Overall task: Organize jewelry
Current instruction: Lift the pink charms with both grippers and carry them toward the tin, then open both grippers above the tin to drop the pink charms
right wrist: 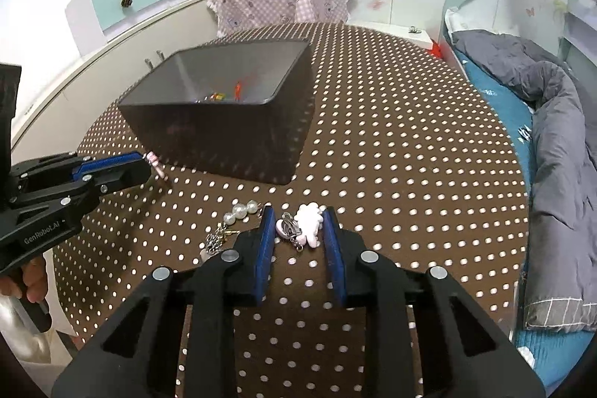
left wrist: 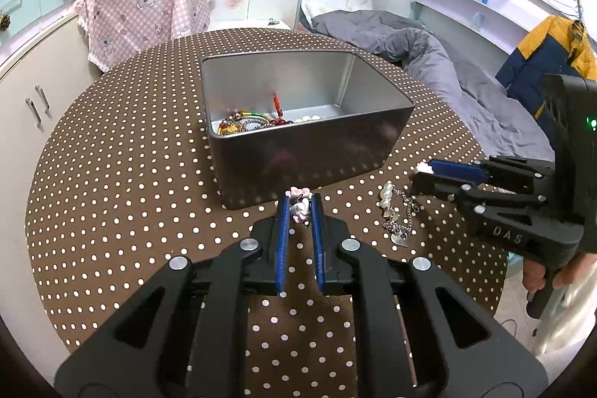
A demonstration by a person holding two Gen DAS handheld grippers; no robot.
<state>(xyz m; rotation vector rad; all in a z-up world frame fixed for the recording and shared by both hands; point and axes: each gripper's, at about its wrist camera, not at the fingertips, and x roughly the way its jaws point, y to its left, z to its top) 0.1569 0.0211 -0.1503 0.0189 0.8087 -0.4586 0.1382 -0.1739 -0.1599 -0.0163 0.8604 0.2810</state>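
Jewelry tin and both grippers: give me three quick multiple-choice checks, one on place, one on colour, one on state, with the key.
1. Where does the pearl bracelet lie?
A. In the tin
B. On the tablecloth, in front of the tin's right end
C. On the bed

2. What colour is the tablecloth?
A. Brown with white dots
B. Plain green
C. Red stripes

3. What is the left gripper doing?
A. Wide open, holding nothing
B. Closed on a pink charm
C. Inside the tin

Key: 1 B, the pearls rest on the cloth outside the tin. 2 A, dots cover the brown cloth. 3 B, the pink charm sits pinched between its blue pads, short of the tin.
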